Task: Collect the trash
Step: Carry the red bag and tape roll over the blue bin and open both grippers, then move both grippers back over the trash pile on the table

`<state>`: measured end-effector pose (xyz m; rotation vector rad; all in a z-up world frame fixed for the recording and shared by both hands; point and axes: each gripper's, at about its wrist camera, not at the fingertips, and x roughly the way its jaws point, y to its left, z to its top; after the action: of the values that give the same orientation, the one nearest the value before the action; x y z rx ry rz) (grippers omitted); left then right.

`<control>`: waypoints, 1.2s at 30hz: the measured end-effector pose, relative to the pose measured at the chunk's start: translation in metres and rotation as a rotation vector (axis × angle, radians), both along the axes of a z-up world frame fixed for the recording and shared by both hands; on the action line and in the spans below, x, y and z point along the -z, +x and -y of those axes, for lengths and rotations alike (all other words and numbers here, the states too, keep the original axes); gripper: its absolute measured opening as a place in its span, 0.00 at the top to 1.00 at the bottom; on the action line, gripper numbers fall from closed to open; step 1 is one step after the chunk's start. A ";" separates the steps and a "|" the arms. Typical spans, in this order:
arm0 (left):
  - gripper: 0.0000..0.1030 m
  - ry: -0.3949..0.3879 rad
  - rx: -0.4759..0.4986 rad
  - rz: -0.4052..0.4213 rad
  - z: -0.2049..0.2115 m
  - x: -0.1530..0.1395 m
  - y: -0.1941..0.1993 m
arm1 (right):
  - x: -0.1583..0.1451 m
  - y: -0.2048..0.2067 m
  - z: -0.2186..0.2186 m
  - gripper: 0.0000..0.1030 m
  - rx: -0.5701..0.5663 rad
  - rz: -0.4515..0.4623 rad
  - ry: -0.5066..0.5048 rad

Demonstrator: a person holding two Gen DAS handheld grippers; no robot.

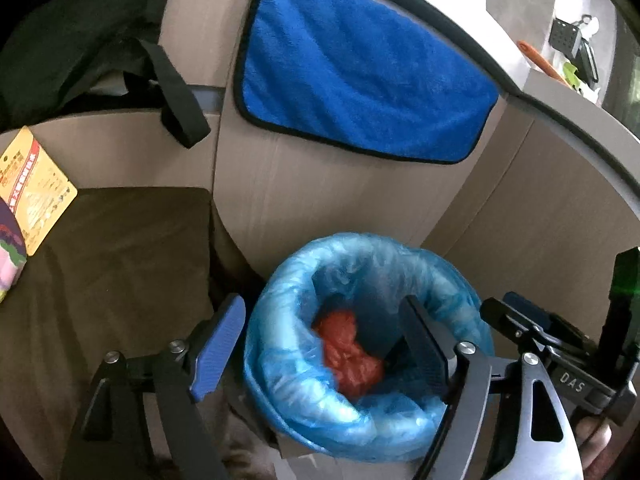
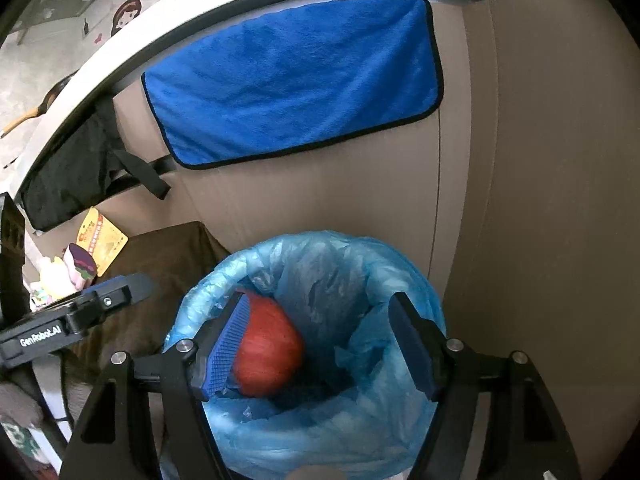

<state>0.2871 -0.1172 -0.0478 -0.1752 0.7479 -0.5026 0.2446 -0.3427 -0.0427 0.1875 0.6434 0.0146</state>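
From my left gripper (image 1: 320,344) I look down into the bin (image 1: 280,364), which wears a crinkled, pale blue bag folded over its rim. The fingers are spread: the left pad (image 1: 218,346) hangs outside the bin's rim, the right one inside its mouth, and nothing is pinched between them. Down in the bag lies the trash (image 1: 346,354), a crumpled red wad of thin plastic with soft folds, slightly blurred. My right gripper (image 1: 532,320) pokes in at the right edge, beside the bin. Behind the bin stands a beige cabinet panel with a blue cloth (image 1: 360,68) draped over its top edge, and a black bag (image 1: 72,32) hangs to the left.

From my right gripper (image 2: 324,344) the same bin (image 2: 420,296) fills the lower middle. These fingers are also spread, both over the bin's mouth. The red trash (image 2: 268,352) sits just beside the left pad (image 2: 226,350) (I cannot tell whether they touch), looking smooth and rounded here, low against the bag's left wall. The right pad is apart from it. The blue cloth (image 2: 296,76) hangs above, and my left gripper (image 2: 80,320) shows at the left edge.
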 end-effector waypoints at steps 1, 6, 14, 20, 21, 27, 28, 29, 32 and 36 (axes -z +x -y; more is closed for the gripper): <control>0.23 0.002 -0.007 0.000 -0.002 0.000 0.000 | 0.000 0.000 0.000 0.33 0.002 -0.001 0.000; 0.23 0.036 -0.039 0.013 -0.020 0.002 -0.005 | -0.004 -0.003 -0.006 0.33 -0.009 -0.004 -0.011; 0.23 0.058 -0.127 0.049 -0.101 -0.003 -0.038 | -0.020 -0.016 -0.043 0.33 -0.081 0.011 -0.049; 0.23 0.114 -0.281 0.111 -0.208 -0.014 -0.075 | -0.036 -0.022 -0.103 0.33 -0.202 0.041 -0.067; 0.23 0.120 -0.306 0.112 -0.224 -0.014 -0.079 | -0.038 -0.021 -0.117 0.33 -0.231 0.044 -0.063; 0.23 0.126 -0.502 0.111 -0.336 -0.012 -0.102 | -0.047 -0.016 -0.201 0.33 -0.385 0.047 -0.071; 0.23 0.119 -0.525 0.103 -0.353 -0.009 -0.103 | -0.047 -0.014 -0.215 0.33 -0.407 0.045 -0.074; 0.23 0.108 -0.537 0.092 -0.368 -0.005 -0.103 | -0.046 -0.011 -0.234 0.33 -0.435 0.040 -0.078; 0.23 0.057 -0.523 0.015 -0.402 0.015 -0.093 | -0.041 -0.003 -0.272 0.33 -0.496 0.025 -0.088; 0.23 0.092 -0.469 -0.022 -0.418 0.035 -0.075 | -0.027 0.007 -0.321 0.33 -0.569 -0.010 -0.142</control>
<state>0.2119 0.3009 -0.0825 -0.2622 0.7211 -0.0212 0.2520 -0.0217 -0.0159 -0.1372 0.6877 0.5147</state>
